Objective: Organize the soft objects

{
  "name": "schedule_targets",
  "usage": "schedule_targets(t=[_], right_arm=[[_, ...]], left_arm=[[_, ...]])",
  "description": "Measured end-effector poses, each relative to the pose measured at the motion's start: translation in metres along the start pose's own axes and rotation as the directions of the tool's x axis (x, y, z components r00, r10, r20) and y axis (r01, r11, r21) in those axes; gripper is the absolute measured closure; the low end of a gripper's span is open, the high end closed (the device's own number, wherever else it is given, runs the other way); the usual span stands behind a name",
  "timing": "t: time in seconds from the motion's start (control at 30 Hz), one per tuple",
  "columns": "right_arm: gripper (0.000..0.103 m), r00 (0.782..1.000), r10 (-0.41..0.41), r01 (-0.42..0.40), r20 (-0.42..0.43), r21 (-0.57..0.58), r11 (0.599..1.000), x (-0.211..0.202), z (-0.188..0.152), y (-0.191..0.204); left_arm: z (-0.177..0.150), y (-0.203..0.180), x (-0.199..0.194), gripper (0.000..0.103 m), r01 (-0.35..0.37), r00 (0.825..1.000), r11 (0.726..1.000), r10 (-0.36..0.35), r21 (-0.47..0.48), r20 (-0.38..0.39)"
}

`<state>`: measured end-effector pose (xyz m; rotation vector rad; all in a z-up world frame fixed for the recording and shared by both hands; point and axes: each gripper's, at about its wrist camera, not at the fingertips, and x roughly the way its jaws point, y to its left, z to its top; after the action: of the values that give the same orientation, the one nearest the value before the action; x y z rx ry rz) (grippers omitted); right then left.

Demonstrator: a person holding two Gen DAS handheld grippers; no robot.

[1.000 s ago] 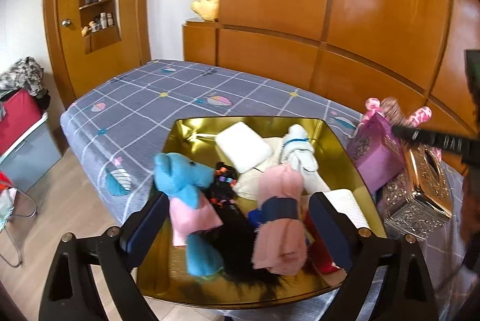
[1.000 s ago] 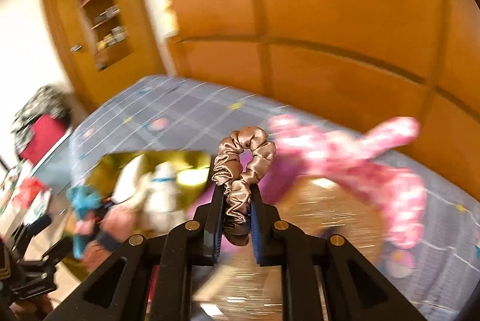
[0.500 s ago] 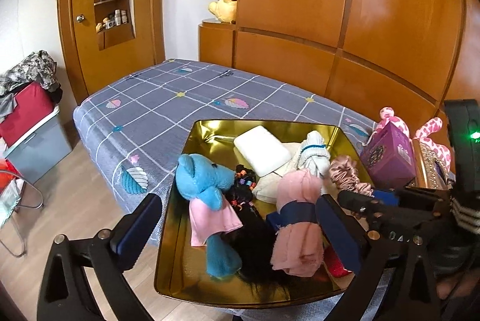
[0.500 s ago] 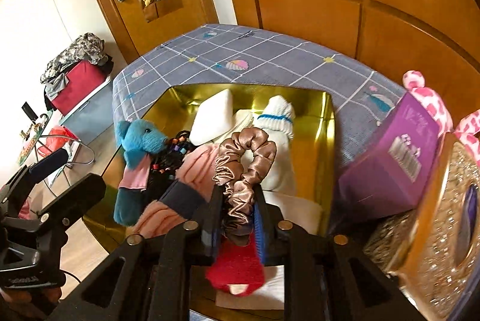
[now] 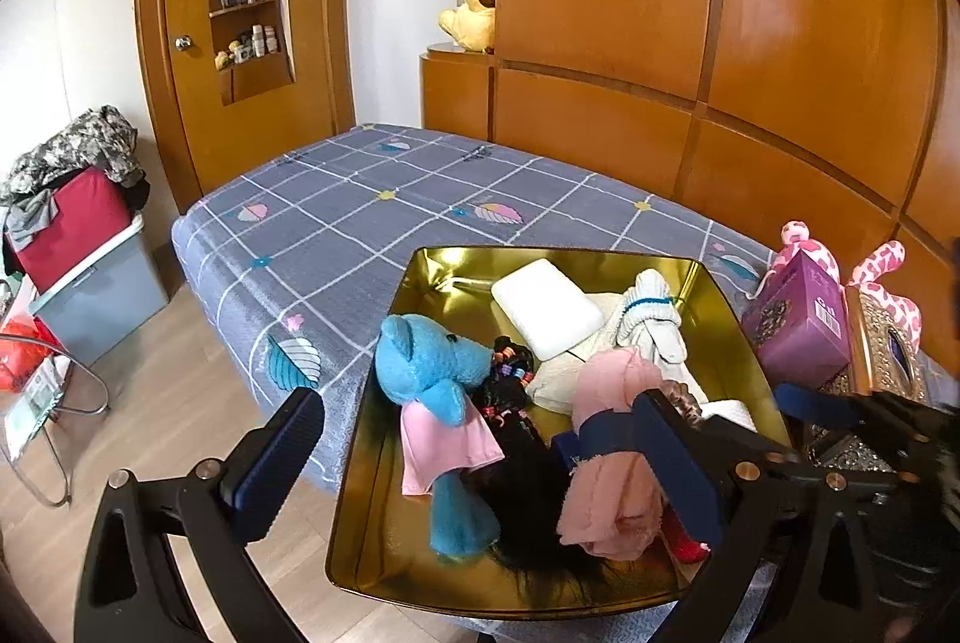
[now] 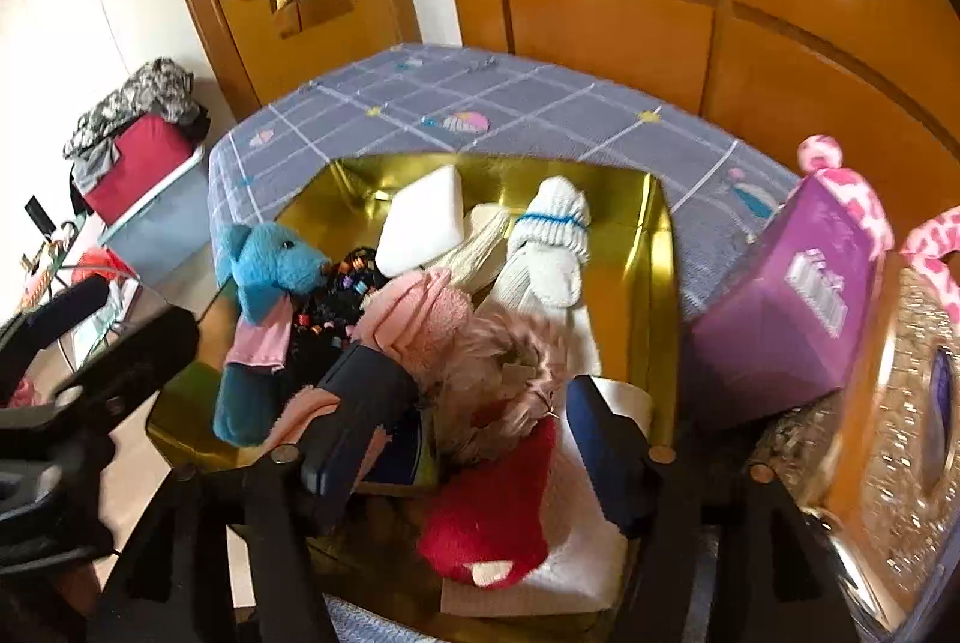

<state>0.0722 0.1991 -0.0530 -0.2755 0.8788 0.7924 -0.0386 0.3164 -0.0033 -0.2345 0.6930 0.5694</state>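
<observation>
— Why's the left gripper point(image 5: 480, 457) waiting, fingers wide apart, over the gold tray's point(image 5: 717, 301) near edge?

— Keeping clear, I'd guess. The right gripper point(image 6: 480, 424) is spread too; the blurred scrunchie point(image 6: 510, 373) sits loose between its fingers, among the tray's soft things.

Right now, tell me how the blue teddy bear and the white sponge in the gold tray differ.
The blue teddy bear is fuzzy, limbed and wears a pink cloth; the white sponge is a smooth, plain rounded block. The bear lies along the tray's left side, toward the near end; the sponge sits farther back, tilted on cream fabric. Both rest in the gold tray, and neither is held by a gripper.
</observation>
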Motion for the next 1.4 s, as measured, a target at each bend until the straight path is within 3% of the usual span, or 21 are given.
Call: schedule_targets(t=[0.2, 0.4, 0.57, 1.4], right_arm=[[0.037, 0.994, -0.073, 0.073, 0.082, 0.004, 0.997, -0.034, -0.010, -0.002], [0.037, 0.971, -0.186, 0.179, 0.148, 0.062, 0.982, -0.059, -0.030, -0.004], [0.037, 0.956, -0.237, 0.219, 0.174, 0.117, 0.969, -0.070, -0.041, -0.008], [0.037, 0.949, -0.253, 0.229, 0.189, 0.142, 0.963, -0.077, -0.045, -0.009]], left_arm=[[-0.002, -0.005, -0.005, 0.000, 0.012, 1.000, 1.000, -0.012, 0.003, 0.016], [-0.006, -0.015, -0.013, 0.000, 0.029, 0.999, 0.999, -0.030, 0.015, 0.032], [-0.008, -0.024, -0.019, 0.000, 0.043, 0.998, 0.998, -0.044, 0.035, 0.039], [-0.010, -0.028, -0.022, 0.000, 0.059, 0.998, 0.998, -0.061, 0.034, 0.036]])
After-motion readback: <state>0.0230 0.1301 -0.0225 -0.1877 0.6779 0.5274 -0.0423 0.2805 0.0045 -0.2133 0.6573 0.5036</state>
